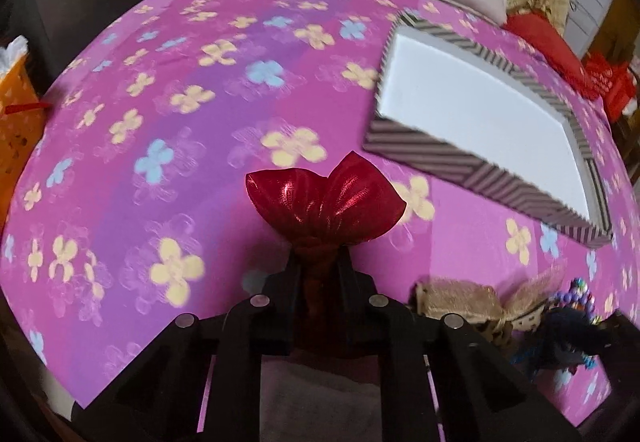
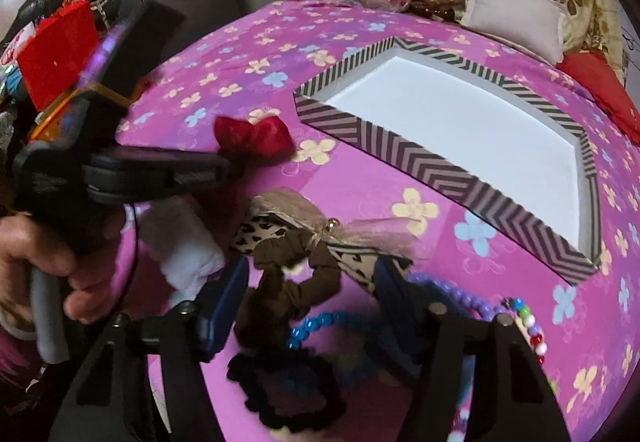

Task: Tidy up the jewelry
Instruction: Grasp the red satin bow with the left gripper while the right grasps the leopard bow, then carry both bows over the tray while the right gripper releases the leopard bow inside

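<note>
Above pink cloth, left gripper (image 1: 319,256) pinches red bow (image 1: 324,198).

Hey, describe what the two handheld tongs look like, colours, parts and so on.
Left tongs: black fingers on black angular brackets with round silver bolt heads; seen from the right wrist view, a black body with orange trim and a grey handle. Right tongs: dark blue finger pads, black brackets, silver bolts.
</note>
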Demonstrator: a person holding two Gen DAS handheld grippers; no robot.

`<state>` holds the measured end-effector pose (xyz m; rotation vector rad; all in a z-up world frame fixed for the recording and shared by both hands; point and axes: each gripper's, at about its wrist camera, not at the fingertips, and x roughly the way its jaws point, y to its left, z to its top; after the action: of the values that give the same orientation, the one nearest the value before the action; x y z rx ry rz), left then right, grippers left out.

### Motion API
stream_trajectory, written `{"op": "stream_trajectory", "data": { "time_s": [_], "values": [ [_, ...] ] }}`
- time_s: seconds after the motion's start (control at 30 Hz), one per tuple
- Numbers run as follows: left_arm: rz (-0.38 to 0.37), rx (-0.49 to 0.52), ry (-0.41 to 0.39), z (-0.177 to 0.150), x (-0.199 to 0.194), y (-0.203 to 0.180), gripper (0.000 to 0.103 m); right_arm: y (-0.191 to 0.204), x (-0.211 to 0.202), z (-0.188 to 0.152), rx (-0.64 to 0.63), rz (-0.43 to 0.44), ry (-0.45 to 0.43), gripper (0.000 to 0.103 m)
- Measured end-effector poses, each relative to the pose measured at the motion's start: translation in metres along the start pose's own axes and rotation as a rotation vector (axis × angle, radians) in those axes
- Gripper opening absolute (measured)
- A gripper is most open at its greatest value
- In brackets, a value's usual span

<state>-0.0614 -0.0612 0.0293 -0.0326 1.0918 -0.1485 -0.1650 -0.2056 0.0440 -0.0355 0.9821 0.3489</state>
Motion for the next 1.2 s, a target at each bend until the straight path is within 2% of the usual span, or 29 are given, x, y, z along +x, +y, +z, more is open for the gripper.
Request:
{"op": "stream_trajectory", "data": {
  "time_s": [0.13, 0.23, 0.33, 0.37, 0.4, 0.43, 0.63, 0.83, 1.2],
  "values": [
    [-0.003, -0.016, -0.017, 0.008, -0.005, 0.008, 0.010, -0.001, 0.015, 0.006, -0.011, -0.018, 0.032, 0.057],
    [-0.007, -0.020, -0.021, 0.009, -0.006, 0.009, 0.010, -0.002, 0.027, 0.008, -0.030, -0.029, 0.061, 0.045],
    [-0.012, -0.022, -0.021, 0.009, -0.007, 0.009, 0.010, -0.001, 0.032, 0.006, -0.066, -0.029, 0.045, 0.039],
    [-0.014, -0.022, -0.021, 0.009, -0.007, 0.008, 0.010, -0.001, 0.032, 0.006, -0.072, -0.031, 0.042, 0.034],
    [-0.014, -0.022, -0.021, 0.009, -0.008, 0.008, 0.010, -0.003, 0.032, 0.006, -0.069, -0.027, 0.038, 0.020],
    [-0.015, -0.023, -0.023, 0.009, -0.009, 0.007, 0.010, -0.005, 0.031, 0.006, -0.063, -0.018, 0.036, 0.014],
    [-0.017, -0.023, -0.045, 0.010, -0.021, 0.003, 0.010, -0.011, 0.007, 0.014, -0.022, 0.029, -0.029, 0.013],
    [-0.016, -0.012, -0.079, 0.016, -0.035, -0.003, 0.010, -0.016, -0.020, 0.032, -0.014, 0.026, -0.100, 0.013],
    [-0.026, 0.020, -0.121, 0.044, -0.042, -0.027, 0.010, -0.058, -0.048, 0.081, 0.039, -0.045, -0.207, 0.013]
  ]
}}
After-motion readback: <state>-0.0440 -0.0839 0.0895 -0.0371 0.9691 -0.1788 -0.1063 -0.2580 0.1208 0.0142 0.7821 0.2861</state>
